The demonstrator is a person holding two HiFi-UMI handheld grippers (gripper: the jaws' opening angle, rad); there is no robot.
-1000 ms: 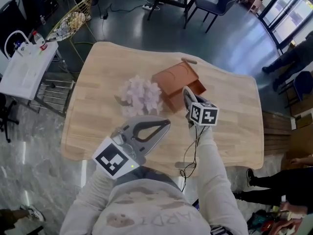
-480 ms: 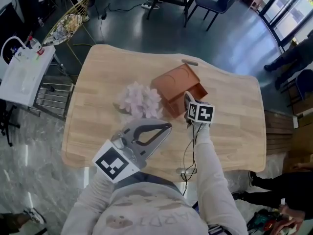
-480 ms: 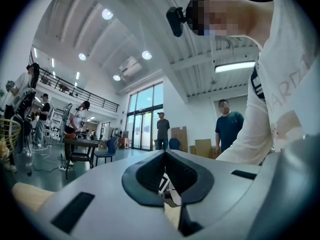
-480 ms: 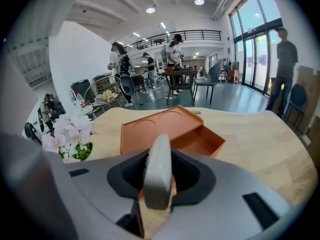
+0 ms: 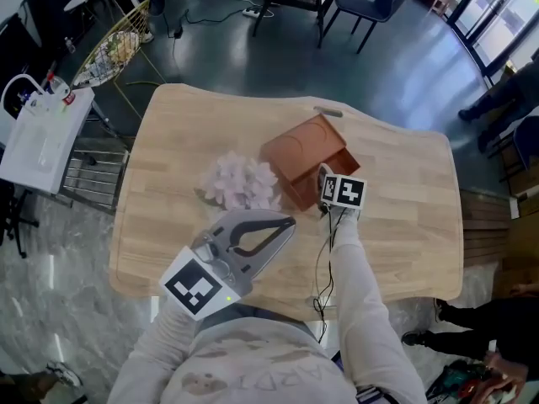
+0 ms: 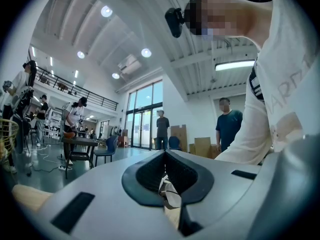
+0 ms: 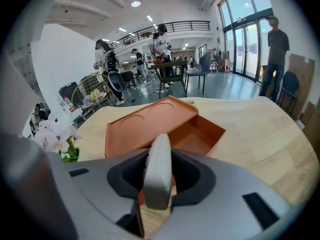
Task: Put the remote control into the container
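An orange-brown container (image 5: 296, 150) stands in the middle of the wooden table (image 5: 168, 133), its lid half on and one compartment (image 7: 199, 133) open toward the right. My right gripper (image 5: 323, 178) tilts down at the container's near right corner. It is shut on a grey remote control (image 7: 158, 170), which stands on edge between the jaws; in the head view the remote control (image 5: 322, 181) shows as a pale sliver. My left gripper (image 5: 290, 222) hovers low over the table's near edge, close to my body. The left gripper (image 6: 165, 153) points level into the room, jaws together, holding nothing.
A bunch of pale pink flowers (image 5: 239, 181) lies just left of the container. A small stick-like thing (image 5: 328, 111) rests near the table's far edge. A cable (image 5: 325, 263) hangs from my right arm. A white bag (image 5: 38, 133) and a metal rack (image 5: 88, 175) stand left of the table.
My right gripper has sunk and tipped further down toward the container's near corner, carrying the remote. The left gripper has drifted only slightly near the table's front edge.
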